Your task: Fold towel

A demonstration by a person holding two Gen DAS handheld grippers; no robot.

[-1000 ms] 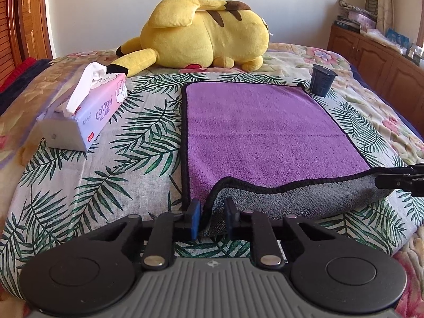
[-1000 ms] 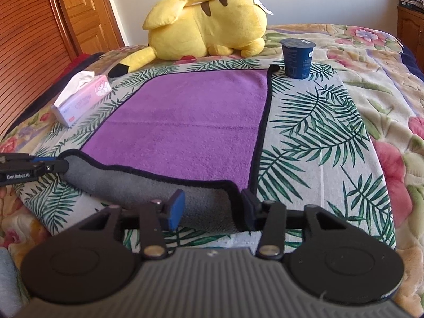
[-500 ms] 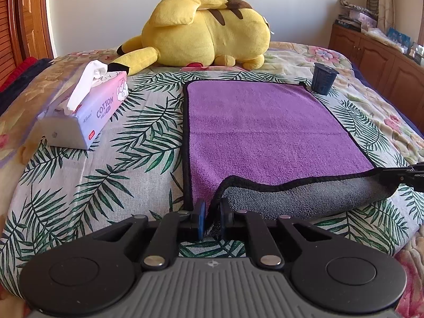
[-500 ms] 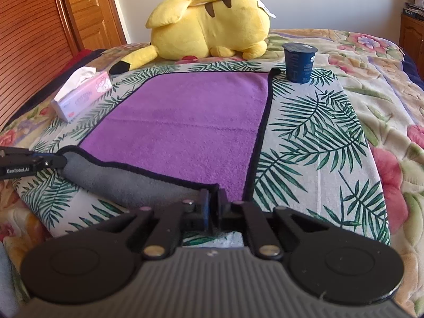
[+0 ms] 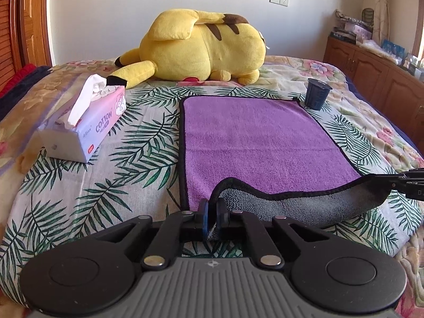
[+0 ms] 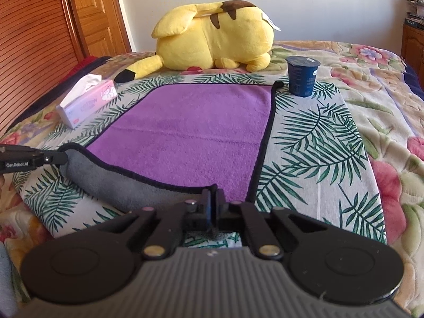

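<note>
Since the frames a second ago, both pairs of jaws have been brought together from open, and the near hem has been raised slightly off the bedspread. At six o'clock in the left wrist view, the left gripper (image 5: 211, 213) is seen clenched on the towel (image 5: 254, 143) at its near left corner; in the right wrist view the right gripper (image 6: 213, 203) is clamped likewise on the near right corner. Between the two, the gray underside is turned up as a sagging band, with the purple face lying flat beyond it.

The towel is spread toward twelve o'clock from both grippers, its long axis running straight away from them, and each hand is set at its own corner, so neither is nearer to the far hem. It is judged that the coming move turns on this: the held hem would be carried forward along that axis toward the far edge.

A palm-leaf bedspread (image 5: 127, 164) is laid under the towel, over a floral quilt. A tissue box (image 5: 84, 129) is seen at ten o'clock, well apart from the towel. A dark cup (image 6: 303, 75) is stood just beside the far right corner, where it could be caught. Farther off, a yellow plush toy (image 5: 201, 50) is laid across the bed, with a white wall behind it.
</note>
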